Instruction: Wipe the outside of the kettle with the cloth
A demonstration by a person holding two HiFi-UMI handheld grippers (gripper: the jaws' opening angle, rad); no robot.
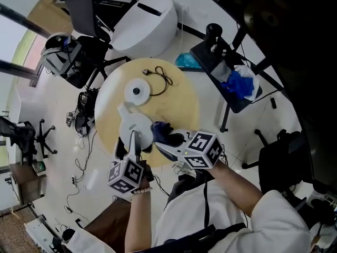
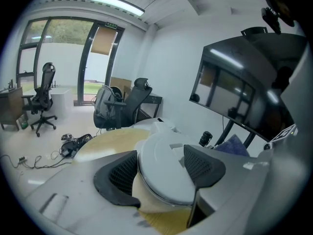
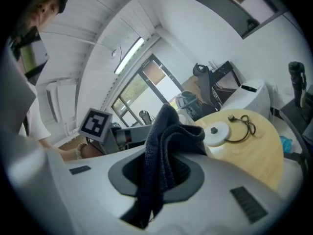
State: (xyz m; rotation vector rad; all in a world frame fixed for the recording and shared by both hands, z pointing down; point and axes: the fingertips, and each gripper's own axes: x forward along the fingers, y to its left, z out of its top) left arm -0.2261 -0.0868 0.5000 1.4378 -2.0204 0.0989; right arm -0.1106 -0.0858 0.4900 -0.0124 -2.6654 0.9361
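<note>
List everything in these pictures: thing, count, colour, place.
table: one, pale wood, round, centre of the head view.
kettle: one, white, at the table's near edge.
kettle base: one, white, mid-table, beyond the kettle.
power cord: one, black, on the table beside the base.
cloth: one, dark blue, held up beside the kettle.
rounded machine: one, white, beyond the table.
office chairs: at least two, black, on the floor at left.
stand: one, black, right of the table, with blue crumpled material on it.
left gripper: one, grey with black pads, shut on the kettle.
right gripper: one, same colours, shut on the cloth.
arms: two, bottom of the head view.
</note>
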